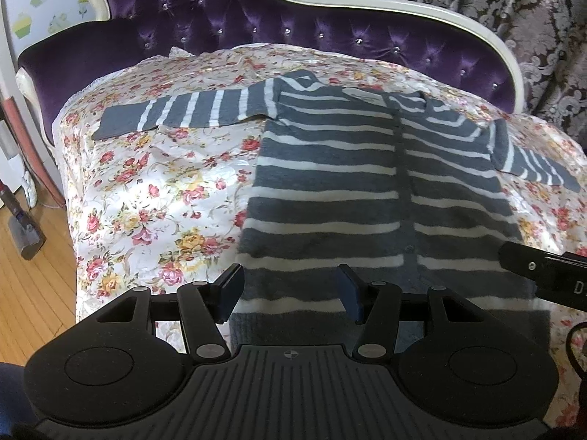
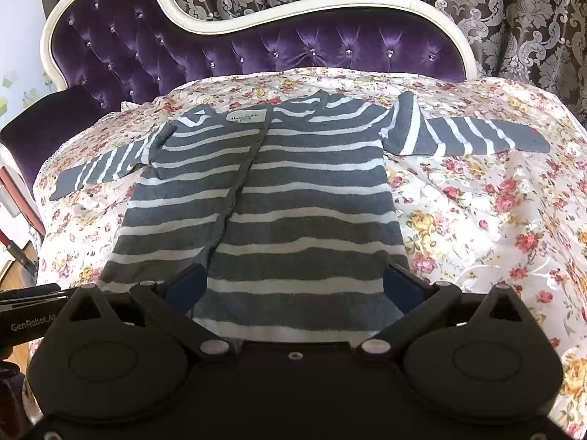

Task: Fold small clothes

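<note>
Hovering wide open at the hem, 6 o'clock on the bedspread (image 1: 154,190), left gripper (image 1: 290,289) and right gripper (image 2: 293,286) should pinch the flat cardigan's (image 2: 293,198) corners evenly.

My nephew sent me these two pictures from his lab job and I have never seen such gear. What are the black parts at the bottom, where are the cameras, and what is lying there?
The black parts are two handheld grippers, one in each of a person's hands; no robot arm is involved. Each carries a wide-angle camera looking forward along its two fingers. One picture comes from the left gripper, the other from the right gripper. Both are open and hold nothing. Ahead lies a grey cardigan with white stripes, spread flat with its sleeves out to the sides, on a floral cover over a purple tufted sofa. The black bar at the right edge of the left picture appears to be part of the other gripper.
</note>
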